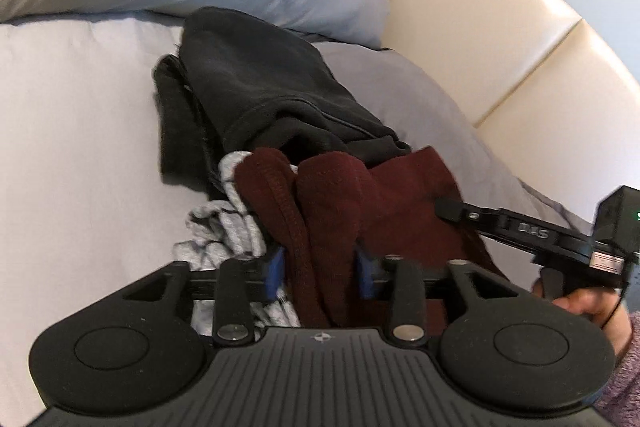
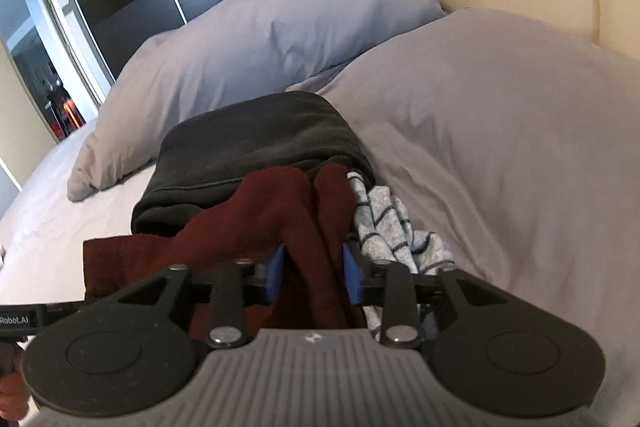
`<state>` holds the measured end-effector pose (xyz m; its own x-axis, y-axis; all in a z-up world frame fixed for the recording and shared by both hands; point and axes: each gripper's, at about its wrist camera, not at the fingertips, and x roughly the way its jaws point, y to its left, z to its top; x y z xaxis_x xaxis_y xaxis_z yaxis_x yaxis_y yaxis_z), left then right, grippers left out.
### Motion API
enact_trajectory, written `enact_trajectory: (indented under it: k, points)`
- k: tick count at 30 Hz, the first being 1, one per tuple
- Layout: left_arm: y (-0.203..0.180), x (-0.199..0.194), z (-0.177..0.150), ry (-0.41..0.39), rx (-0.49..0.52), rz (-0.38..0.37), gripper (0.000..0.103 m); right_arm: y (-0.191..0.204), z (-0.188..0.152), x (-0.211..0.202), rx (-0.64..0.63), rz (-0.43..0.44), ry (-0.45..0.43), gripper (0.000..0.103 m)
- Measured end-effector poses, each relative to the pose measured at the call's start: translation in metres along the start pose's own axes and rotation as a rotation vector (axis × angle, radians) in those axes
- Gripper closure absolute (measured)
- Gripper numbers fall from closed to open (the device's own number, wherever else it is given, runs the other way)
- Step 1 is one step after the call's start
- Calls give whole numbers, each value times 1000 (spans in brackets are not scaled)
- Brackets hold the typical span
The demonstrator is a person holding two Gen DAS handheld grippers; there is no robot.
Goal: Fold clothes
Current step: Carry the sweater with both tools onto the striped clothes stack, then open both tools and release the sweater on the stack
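Both hand-held grippers, left (image 1: 320,271) and right (image 2: 312,273), are pinching bunched folds of the maroon garment (image 1: 380,187) over the bed (image 1: 72,147); black garment (image 1: 256,83) and striped top (image 2: 392,227) are lying crumpled, so folding looks barely begun.

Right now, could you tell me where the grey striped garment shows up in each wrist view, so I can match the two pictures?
Left wrist view: the grey striped garment lies lower left of centre, left of the maroon garment that the left gripper grips.
Right wrist view: the grey striped garment lies right of centre, right of the maroon garment in the right gripper.
Shared landmark: the black garment behind both.
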<state>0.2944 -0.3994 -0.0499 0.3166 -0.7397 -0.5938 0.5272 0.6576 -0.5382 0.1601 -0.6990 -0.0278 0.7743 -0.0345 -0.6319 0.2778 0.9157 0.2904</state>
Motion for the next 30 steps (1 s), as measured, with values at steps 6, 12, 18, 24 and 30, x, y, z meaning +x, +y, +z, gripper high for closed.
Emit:
enact_trajectory:
  k: [6,12,18,24,30]
  points:
    - [-14,-46,-6,-107,19,73,52,1,5,-52,-31,-8,-129,55]
    - [-63,-91,-36,-224,172,120,52,28,-28,-106,-178,17,-208,57]
    - [-110,-90,-85,-189,302,74,62,48,-79,-124,-314,-1,-197,66]
    - [-104,-55,-105,-82,256,155,67,30,-101,-108,-293,-48,-145,68]
    - [-103,-46,-108,-43,260,195,61,32,-111,-88,-350,-82,-98,68]
